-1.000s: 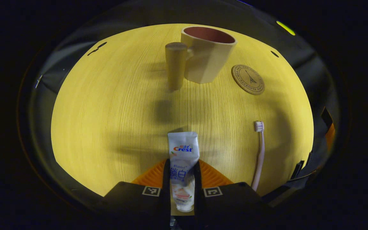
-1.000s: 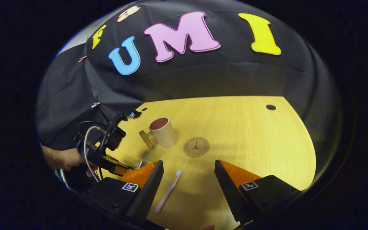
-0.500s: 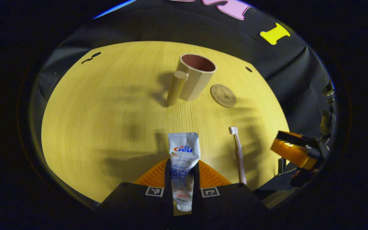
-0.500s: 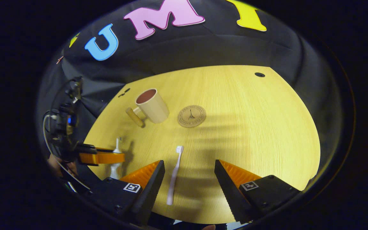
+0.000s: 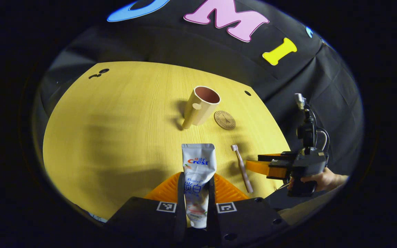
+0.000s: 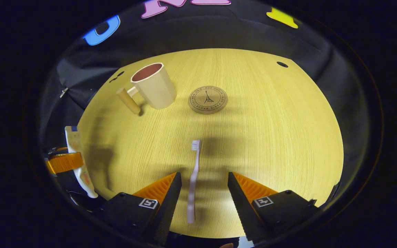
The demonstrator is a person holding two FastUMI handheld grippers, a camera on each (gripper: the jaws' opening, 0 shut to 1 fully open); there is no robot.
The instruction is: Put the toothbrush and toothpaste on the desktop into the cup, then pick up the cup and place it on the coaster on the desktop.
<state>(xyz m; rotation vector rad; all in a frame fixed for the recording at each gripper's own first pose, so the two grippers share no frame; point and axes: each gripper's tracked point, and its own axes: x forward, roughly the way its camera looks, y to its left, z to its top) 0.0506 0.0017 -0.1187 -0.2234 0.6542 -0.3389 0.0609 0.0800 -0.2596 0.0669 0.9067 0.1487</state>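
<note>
Left gripper clamped on toothpaste, tube upright between fingers. Beyond on desk: cup, handle toward camera; coaster just right of it. Toothbrush flat, right of tube. Right gripper near toothbrush, held by hand.

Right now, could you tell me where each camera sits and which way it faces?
Left gripper view: rides the left gripper, raised, shut on the toothpaste, facing the cup; a hand shows.
Right gripper view: rides the open right gripper, straddling the toothbrush.
Both share the cup, coaster and table.
</note>
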